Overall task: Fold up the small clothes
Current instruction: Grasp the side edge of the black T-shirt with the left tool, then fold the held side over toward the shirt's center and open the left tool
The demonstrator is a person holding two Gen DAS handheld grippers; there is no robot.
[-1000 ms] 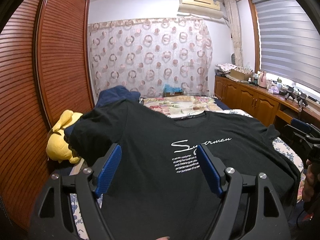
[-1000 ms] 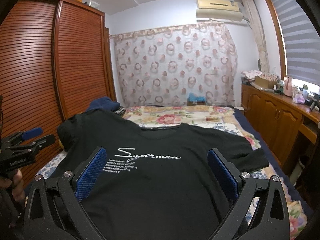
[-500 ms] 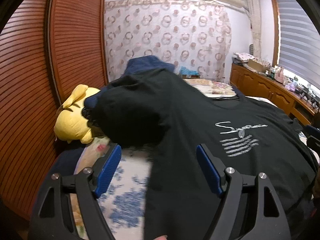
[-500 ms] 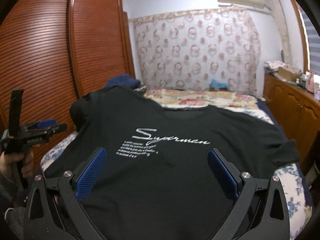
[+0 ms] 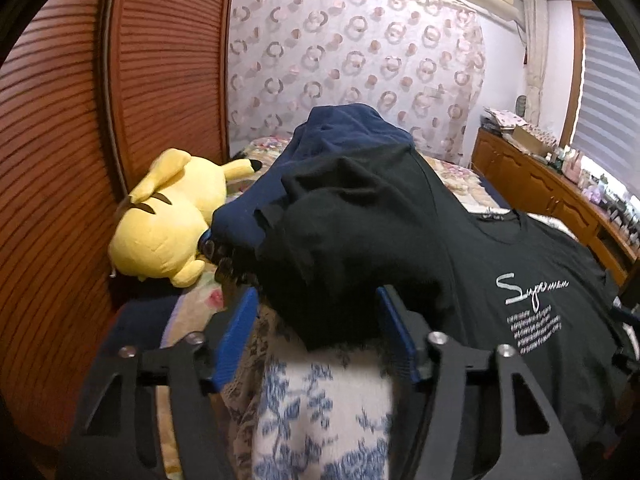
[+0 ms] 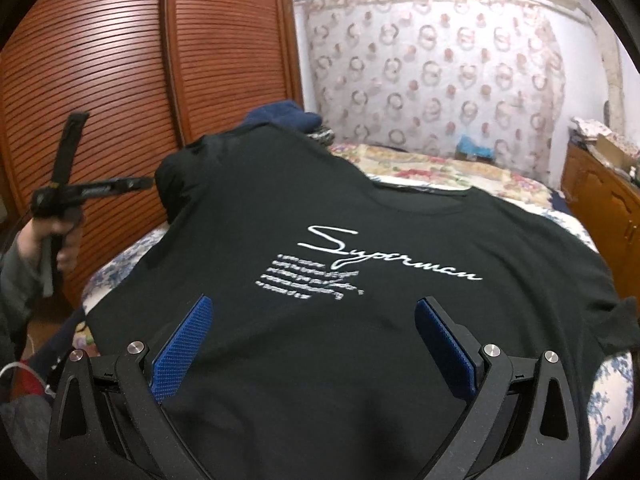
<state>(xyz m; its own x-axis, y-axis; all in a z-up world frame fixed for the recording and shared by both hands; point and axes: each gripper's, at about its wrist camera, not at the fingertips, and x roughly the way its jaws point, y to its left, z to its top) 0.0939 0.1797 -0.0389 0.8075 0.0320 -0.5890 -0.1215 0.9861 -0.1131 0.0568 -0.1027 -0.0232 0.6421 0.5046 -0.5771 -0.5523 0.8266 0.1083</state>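
Observation:
A black T-shirt [image 6: 360,240] with white script print lies spread face up on the bed. It also shows in the left wrist view [image 5: 520,272], its left sleeve [image 5: 340,248] bunched up. My left gripper [image 5: 316,300] is open, its blue pads on either side of the sleeve's lower edge. My right gripper [image 6: 312,312] is open and empty, low over the shirt's lower front, just below the print. The left gripper also shows at the left edge of the right wrist view [image 6: 100,188], held in a hand.
A yellow plush toy [image 5: 168,216] lies at the bed's left side by the wooden wardrobe [image 5: 120,100]. A navy garment [image 5: 340,136] is piled behind the sleeve. The floral bedsheet [image 5: 312,408] shows below. A wooden cabinet [image 5: 552,196] runs along the right wall.
My left gripper has swung left from over the shirt's chest to its left sleeve and moved closer. My right gripper has moved forward and lower over the shirt.

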